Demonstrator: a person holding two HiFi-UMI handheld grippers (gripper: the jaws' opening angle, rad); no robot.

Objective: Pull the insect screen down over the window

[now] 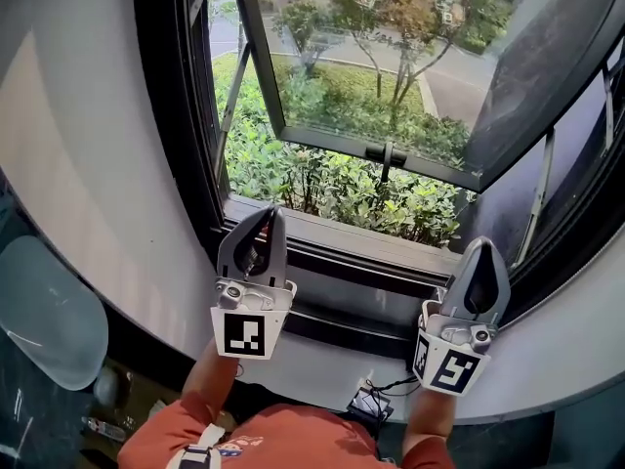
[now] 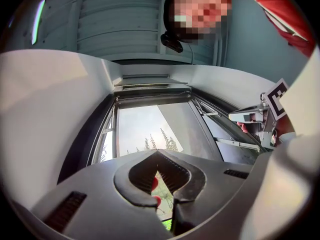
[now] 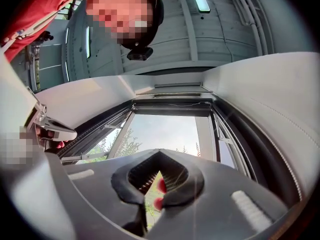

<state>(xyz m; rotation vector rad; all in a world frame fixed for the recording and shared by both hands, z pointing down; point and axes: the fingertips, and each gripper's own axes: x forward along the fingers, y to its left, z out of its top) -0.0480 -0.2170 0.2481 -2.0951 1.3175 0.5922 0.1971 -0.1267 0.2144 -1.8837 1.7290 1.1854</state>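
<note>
The only markings are black-and-white square patterns on each gripper's cube. The insect screen (image 3: 172, 107) seems to be the dark bar across the top of the window frame (image 1: 200, 115), with the opening below it uncovered. The glass pane (image 1: 391, 57) swings outward over green shrubs (image 1: 322, 184) and a road (image 1: 469, 76). The left gripper (image 1: 273, 211) and right gripper (image 1: 485, 244) point upward above the dark sill (image 1: 342, 237), jaws closed together on nothing. A white wall (image 1: 88, 164) flanks the window under a grey panelled ceiling (image 3: 225, 29).
</note>
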